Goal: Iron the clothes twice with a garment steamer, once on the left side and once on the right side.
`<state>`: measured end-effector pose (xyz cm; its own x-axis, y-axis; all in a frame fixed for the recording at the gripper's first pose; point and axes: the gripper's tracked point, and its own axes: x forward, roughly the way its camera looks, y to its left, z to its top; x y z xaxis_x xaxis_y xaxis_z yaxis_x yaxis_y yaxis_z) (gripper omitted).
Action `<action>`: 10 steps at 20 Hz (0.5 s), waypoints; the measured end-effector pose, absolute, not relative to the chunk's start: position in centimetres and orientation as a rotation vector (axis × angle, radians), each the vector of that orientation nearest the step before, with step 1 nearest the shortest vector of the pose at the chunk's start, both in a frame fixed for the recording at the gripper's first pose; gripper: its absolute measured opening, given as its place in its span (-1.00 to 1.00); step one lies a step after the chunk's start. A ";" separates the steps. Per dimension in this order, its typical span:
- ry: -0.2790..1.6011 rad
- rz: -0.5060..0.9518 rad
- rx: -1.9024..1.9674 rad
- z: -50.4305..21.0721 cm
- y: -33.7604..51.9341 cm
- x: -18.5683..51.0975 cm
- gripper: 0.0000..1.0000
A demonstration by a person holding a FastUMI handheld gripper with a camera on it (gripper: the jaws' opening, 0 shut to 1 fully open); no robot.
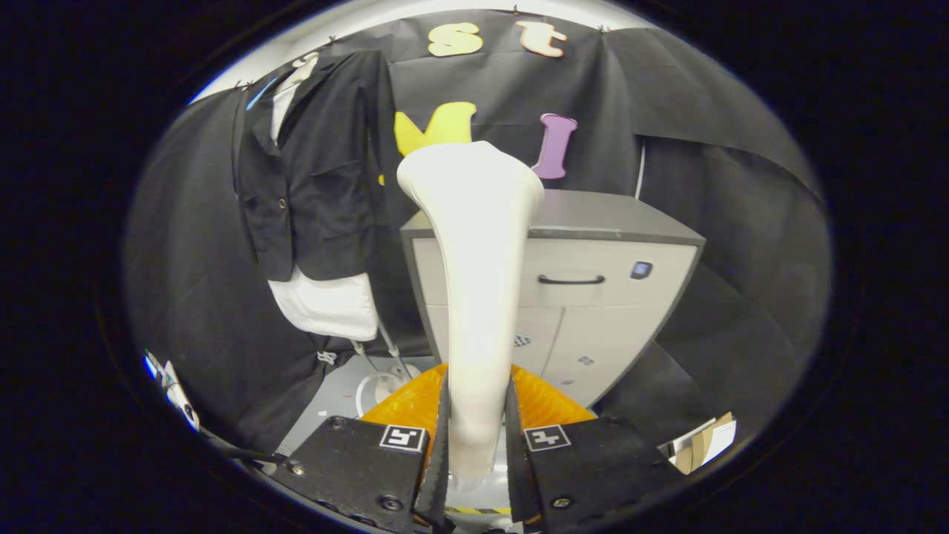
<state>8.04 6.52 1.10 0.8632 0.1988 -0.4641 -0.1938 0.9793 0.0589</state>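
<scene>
my hand-held gripper (478, 445) pinches the garment steamer (474, 245) handle, both fingers on it. the steamer head is up, right of the hanging jacket (311, 170), apart from it. i judge no pass started; both sides left.

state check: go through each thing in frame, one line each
gripper: shut on the steamer handle, both fingers pressing
steamer: held upright, head away from the jacket
jacket: hanging on a stand, open over a white shirt
cabinet: drawer and doors closed
</scene>
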 end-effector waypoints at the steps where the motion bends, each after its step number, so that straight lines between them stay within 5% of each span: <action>1: 0.488 0.195 0.023 1.1 5.0 7.8 -0.29; 10: 0.497 0.142 0.095 -1.1 -4.3 6.5 -0.29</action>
<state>6.50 -4.29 -1.13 0.8694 0.1582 -0.4681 -0.1122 0.9858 0.1250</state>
